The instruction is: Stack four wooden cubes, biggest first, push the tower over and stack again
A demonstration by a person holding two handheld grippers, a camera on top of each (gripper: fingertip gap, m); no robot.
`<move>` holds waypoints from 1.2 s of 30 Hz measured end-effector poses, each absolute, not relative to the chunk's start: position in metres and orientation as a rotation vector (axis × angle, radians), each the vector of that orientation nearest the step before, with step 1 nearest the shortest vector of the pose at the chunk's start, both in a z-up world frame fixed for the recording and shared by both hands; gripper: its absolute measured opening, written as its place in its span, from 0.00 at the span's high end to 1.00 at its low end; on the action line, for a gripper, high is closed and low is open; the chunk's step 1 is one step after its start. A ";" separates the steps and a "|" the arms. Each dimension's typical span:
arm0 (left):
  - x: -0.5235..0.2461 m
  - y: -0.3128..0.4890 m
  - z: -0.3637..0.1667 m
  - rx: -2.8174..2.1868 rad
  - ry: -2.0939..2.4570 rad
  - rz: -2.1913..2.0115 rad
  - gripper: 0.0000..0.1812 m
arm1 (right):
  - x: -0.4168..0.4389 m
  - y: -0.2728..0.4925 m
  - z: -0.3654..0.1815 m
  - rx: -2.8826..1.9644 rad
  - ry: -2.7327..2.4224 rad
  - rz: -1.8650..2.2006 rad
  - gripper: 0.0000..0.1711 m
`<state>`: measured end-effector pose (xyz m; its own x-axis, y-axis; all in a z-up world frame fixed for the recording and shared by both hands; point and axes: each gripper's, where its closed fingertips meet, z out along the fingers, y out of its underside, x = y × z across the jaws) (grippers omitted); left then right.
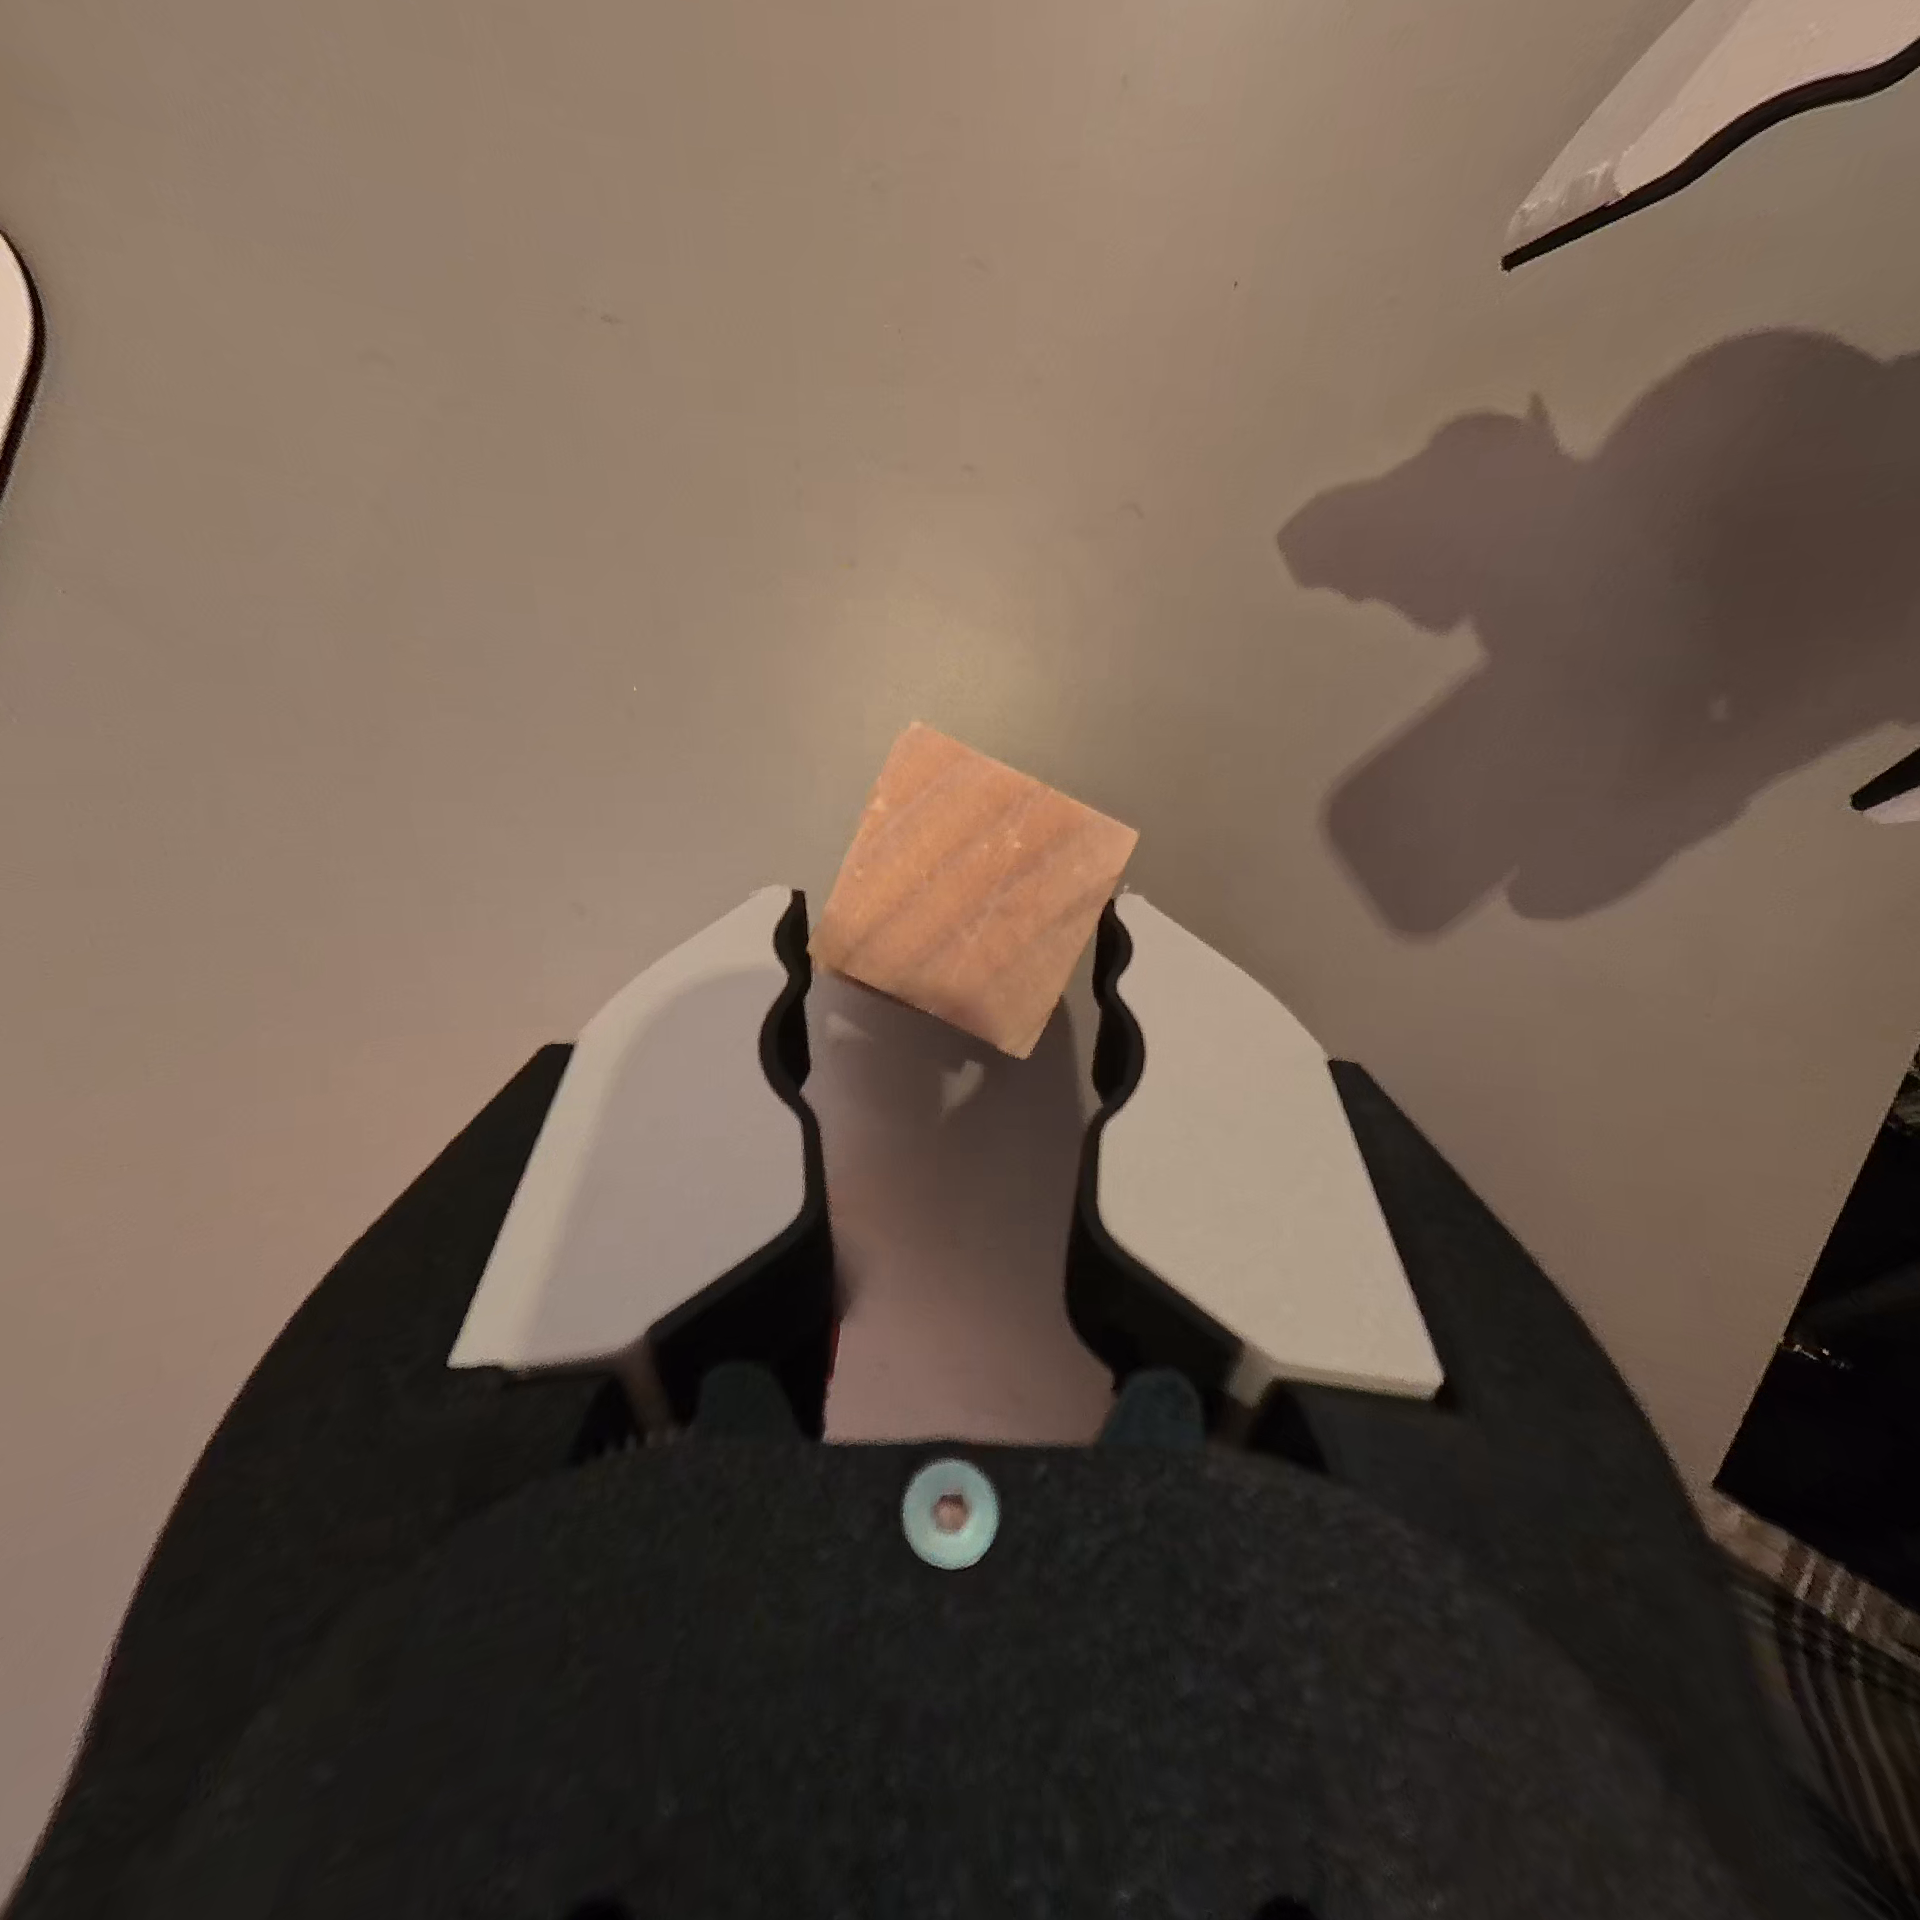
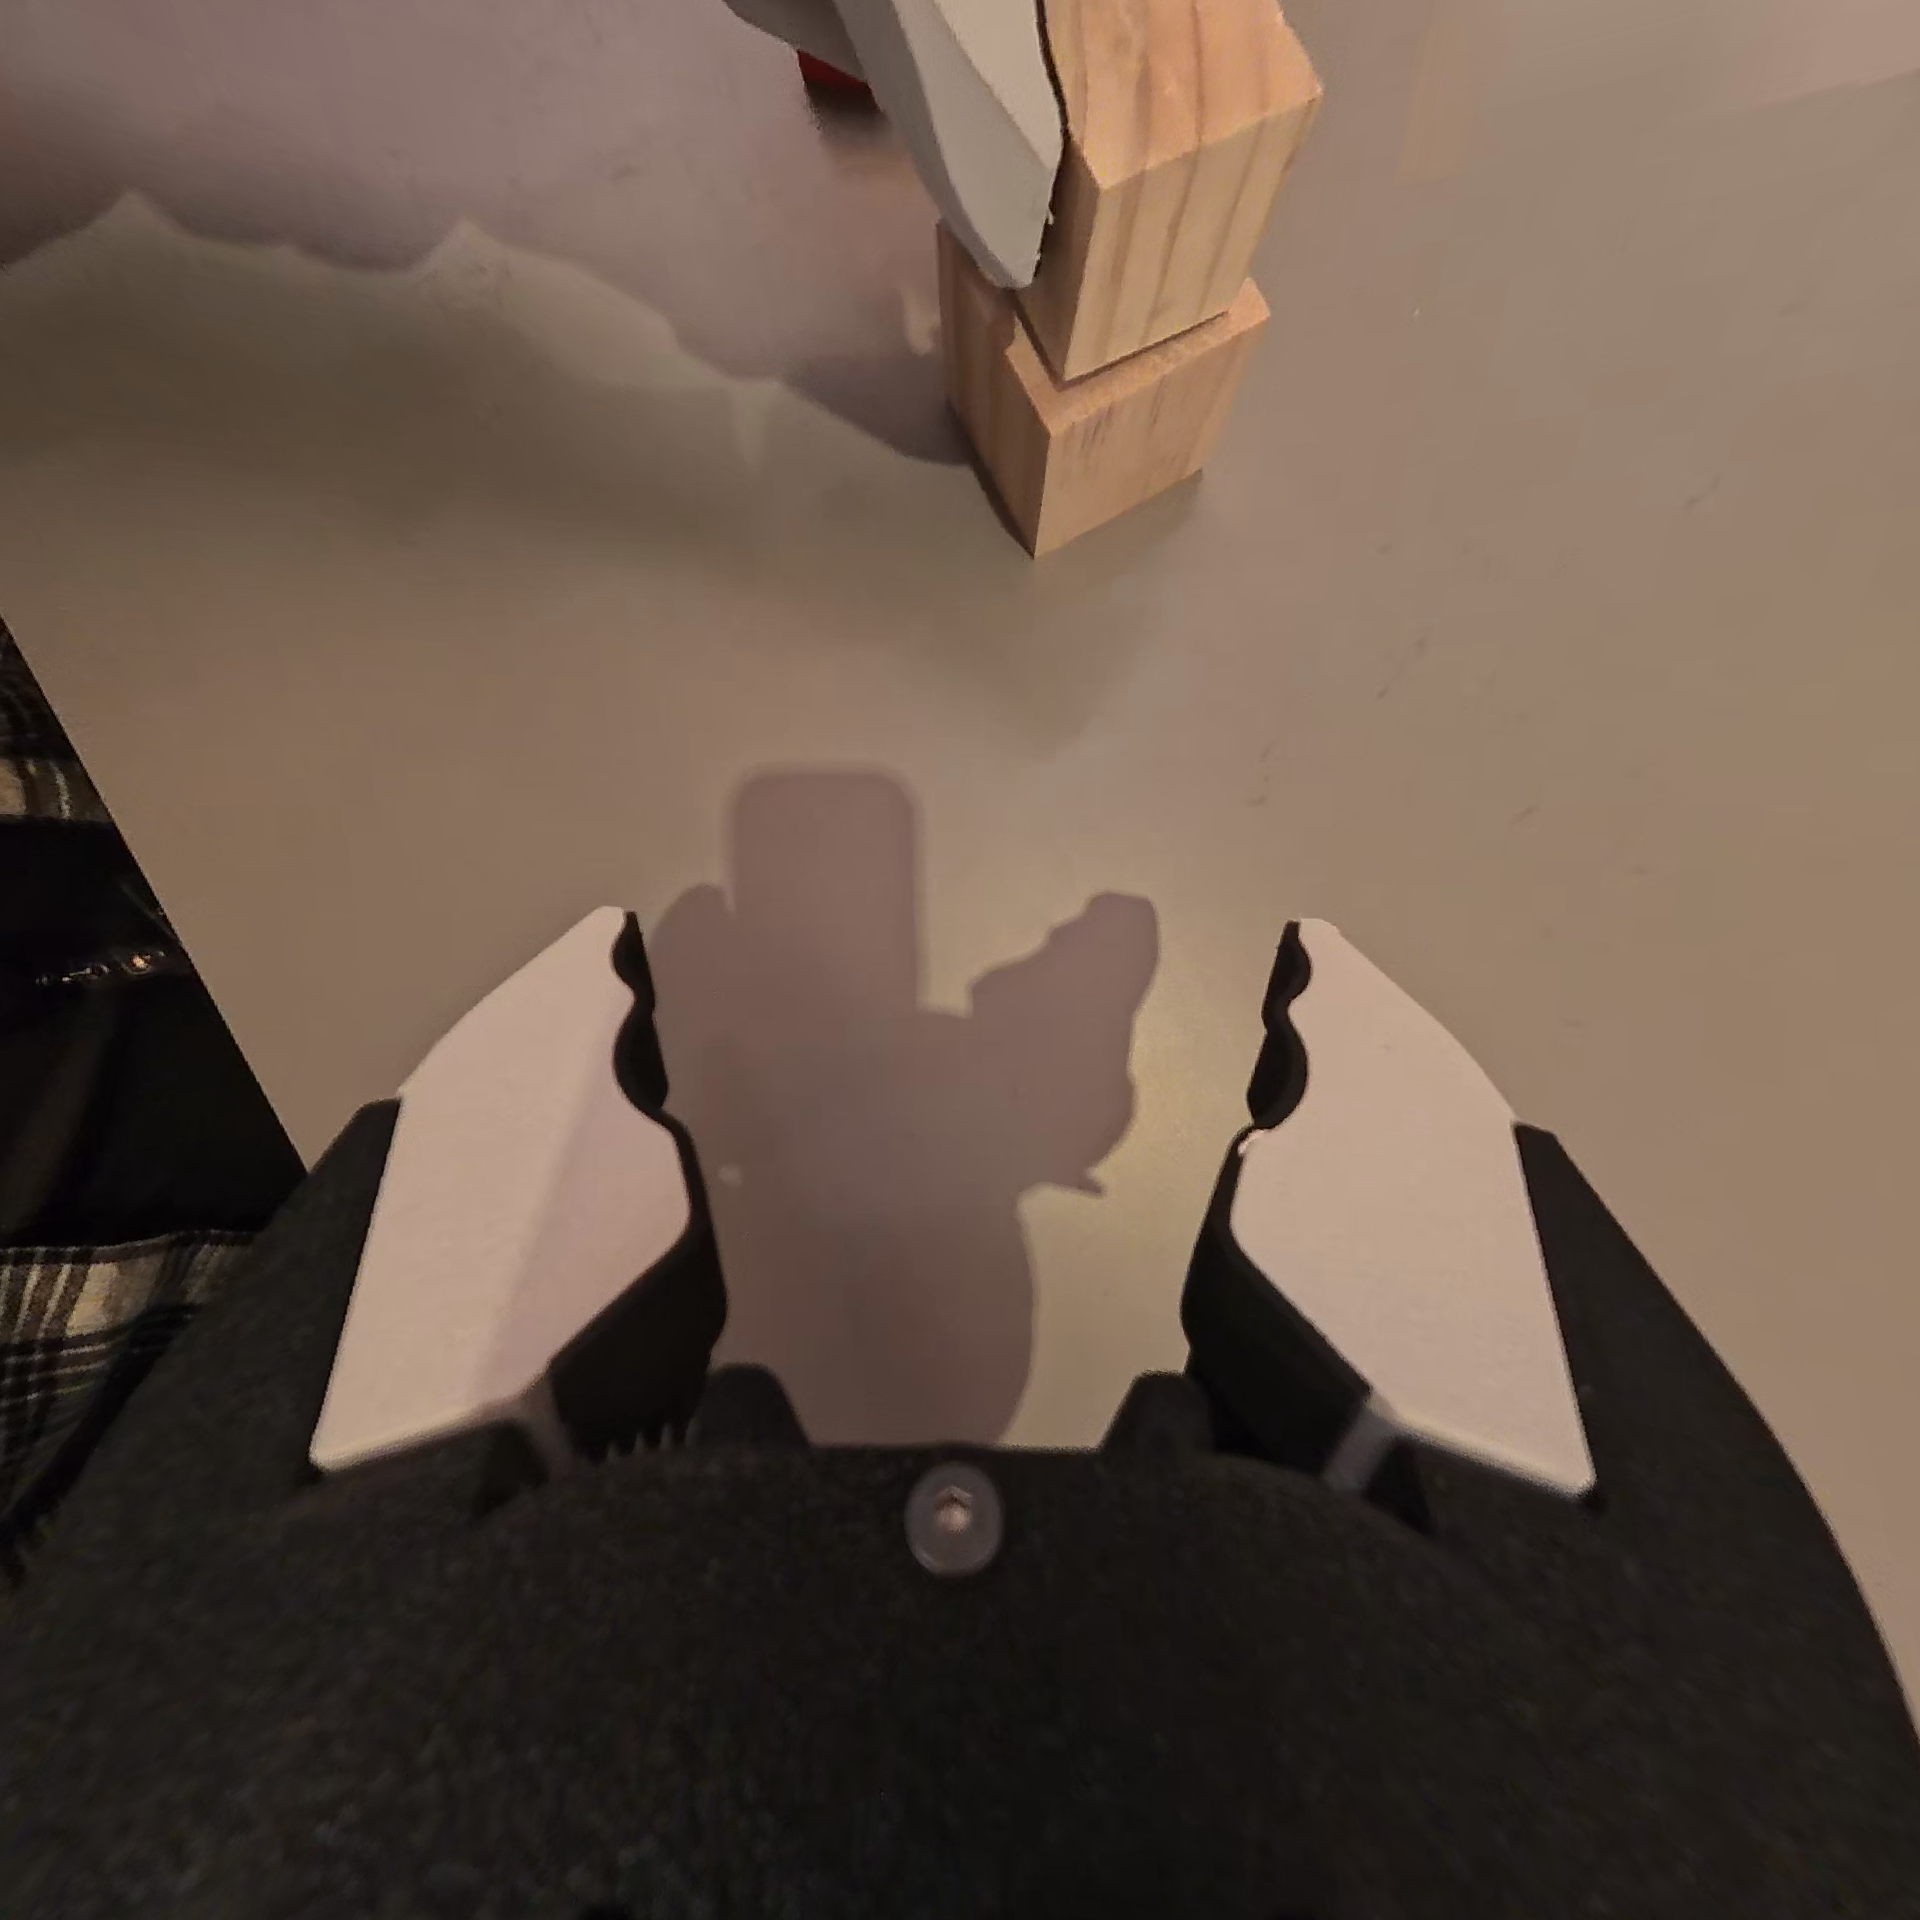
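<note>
Left tongs [image 1: 956, 914] clamp the upper wooden cube [image 1: 971, 888], which sits turned atop the bigger cube [image 2: 1101, 436] on the grey desk [image 2: 1455, 727], near its front edge. Right tongs [image 2: 961, 940] hang apart, well short of the stack.

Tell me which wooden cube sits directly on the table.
The bottom cube, wider than the cube stacked on it, which the left gripper grips.
</note>
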<state>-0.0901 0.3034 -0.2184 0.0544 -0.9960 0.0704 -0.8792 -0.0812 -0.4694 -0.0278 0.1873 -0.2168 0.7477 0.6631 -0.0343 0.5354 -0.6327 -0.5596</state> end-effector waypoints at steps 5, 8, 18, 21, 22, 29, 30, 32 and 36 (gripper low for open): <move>-0.090 0.303 -0.219 -2.030 1.888 -0.517 0.71 | -0.028 0.187 -0.217 -2.420 -0.904 0.320 0.35; -0.089 0.302 -0.220 -2.034 1.873 -0.514 0.71 | -0.028 0.187 -0.217 -2.421 -0.906 0.322 0.35; -0.089 0.301 -0.223 -2.045 1.861 -0.512 0.69 | -0.028 0.187 -0.216 -2.418 -0.907 0.321 0.35; -0.089 0.303 -0.221 -2.029 1.857 -0.501 0.64 | -0.027 0.187 -0.215 -2.413 -0.901 0.323 0.35; -0.090 0.304 -0.218 -2.016 1.852 -0.506 0.62 | -0.027 0.188 -0.214 -2.410 -0.899 0.325 0.35; -0.130 0.326 -0.169 -1.746 1.868 -0.653 0.53 | -0.024 0.185 -0.212 -2.390 -0.901 0.325 0.34; -0.140 0.326 -0.168 -1.712 1.897 -0.696 0.54 | -0.024 0.184 -0.211 -2.385 -0.902 0.326 0.34; -0.160 0.330 -0.175 -1.653 1.970 -0.737 0.56 | -0.023 0.185 -0.210 -2.375 -0.902 0.328 0.34; -0.194 0.340 -0.207 -1.609 2.143 -0.738 0.61 | -0.025 0.184 -0.210 -2.365 -0.915 0.329 0.34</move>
<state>-0.1945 0.3402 -0.2075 -0.2869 -0.9577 0.0243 -0.7696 0.2153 -0.6012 -0.0255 0.1844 -0.2096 0.7350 0.6777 -0.0206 0.5358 -0.5992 -0.5949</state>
